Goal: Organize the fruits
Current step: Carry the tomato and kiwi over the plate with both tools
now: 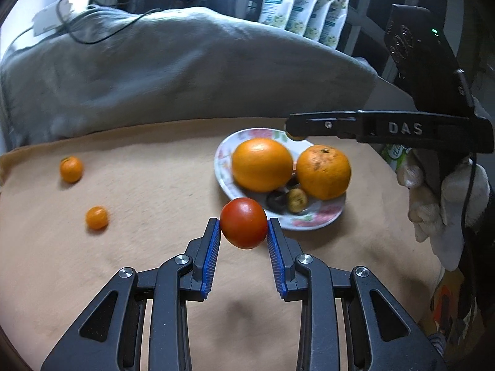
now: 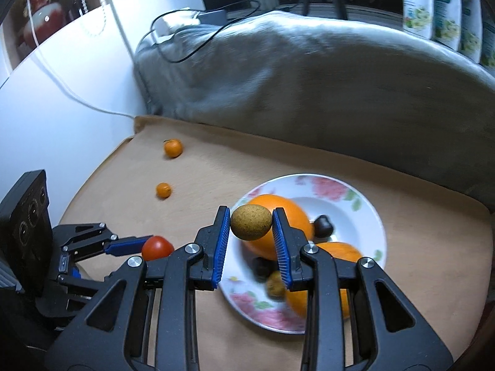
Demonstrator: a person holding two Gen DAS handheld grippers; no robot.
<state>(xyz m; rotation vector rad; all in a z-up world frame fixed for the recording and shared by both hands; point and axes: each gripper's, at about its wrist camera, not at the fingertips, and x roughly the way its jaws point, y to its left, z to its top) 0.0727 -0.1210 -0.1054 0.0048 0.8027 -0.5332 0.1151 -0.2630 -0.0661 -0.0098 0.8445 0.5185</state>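
One round white floral plate (image 2: 368,213) on the tan cloth holds two big oranges (image 1: 261,164), two dark fruits and one brownish one. Two small tangerines (image 1: 71,169) lie well left of the plate. Left gripper (image 1: 243,227) clamps one red tomato (image 1: 243,227) at the plate's near rim; right gripper (image 2: 251,225) clamps one speckled brown fruit (image 2: 251,222) above the plate.

Open cloth (image 1: 148,262): lower centre and left of frame, two small oranges (image 1: 71,169) (image 1: 96,217) only. Plate (image 1: 225,182): crowded centre right. Grey cushion (image 1: 185,71): blocks upper frame.
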